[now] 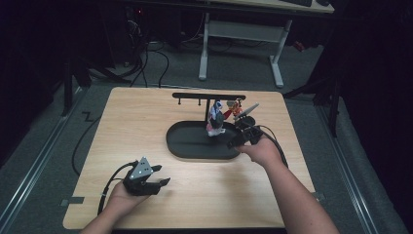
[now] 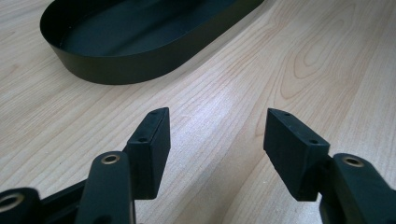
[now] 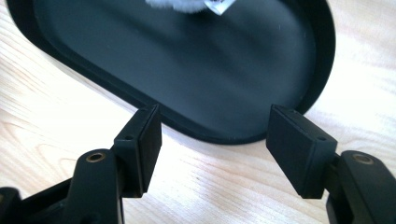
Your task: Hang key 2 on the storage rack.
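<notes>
Closest to where I stand, the left gripper (image 1: 146, 181) lies low on the wooden table (image 1: 146, 122) in the person's hand, its jaws spread wide with nothing but bare wood grain between them; in the left gripper view the black pads (image 2: 152, 140) point toward the near wall of the oval tray (image 2: 140, 70). The right gripper (image 1: 245, 136) sits at the tray's right end — jaws wide apart too, empty, hovering just over the rim (image 3: 210, 135).

Beyond those jaws, a small doll-like figure (image 1: 215, 119) in white, blue and pink hangs from the black T-shaped stand (image 1: 208, 96) that rises out of the tray, its lower end just above or touching the tray floor. A smaller red-and-orange charm (image 1: 235, 107) hangs beside it, nearer the right gripper.

My guess is these are light and soft, maybe plush or fabric — they will swing rather than resist. I would pinch the figure across its body, below the hanging loop, and lift gently so the hook lets go without tipping the slim stand.
</notes>
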